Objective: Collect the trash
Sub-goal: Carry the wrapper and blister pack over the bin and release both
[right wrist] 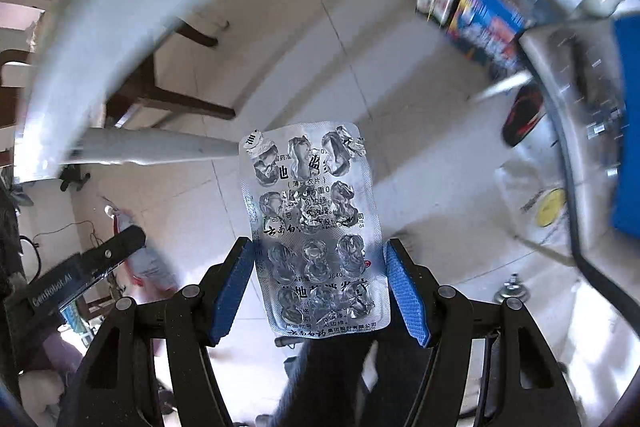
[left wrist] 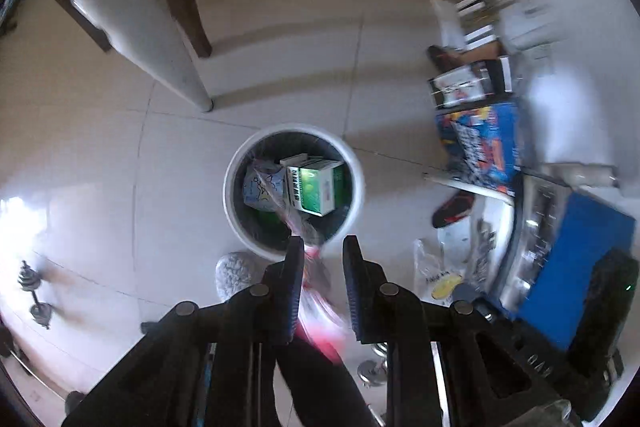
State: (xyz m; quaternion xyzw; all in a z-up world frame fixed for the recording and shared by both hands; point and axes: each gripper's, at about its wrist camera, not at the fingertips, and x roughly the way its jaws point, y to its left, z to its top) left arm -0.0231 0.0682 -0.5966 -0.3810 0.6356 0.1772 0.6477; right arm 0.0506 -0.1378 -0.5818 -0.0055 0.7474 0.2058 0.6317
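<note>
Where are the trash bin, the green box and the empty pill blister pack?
trash bin (left wrist: 358,183), left wrist view, on its white rim.
green box (left wrist: 318,189), left wrist view, on its green face.
blister pack (right wrist: 312,223), right wrist view, on its foil middle.

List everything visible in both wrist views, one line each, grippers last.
round white trash bin: 1, on floor, below left gripper
green-and-white carton: 1, inside bin
crumpled pink-and-clear plastic wrapper: 1, between left gripper's fingers
silver emptied blister pack: 1, clamped by its edges in right gripper
dark wooden chair: 1, on floor
black-and-red shoe: 1, on floor
left gripper: black, holding wrapper
right gripper: black, blue pads
</note>
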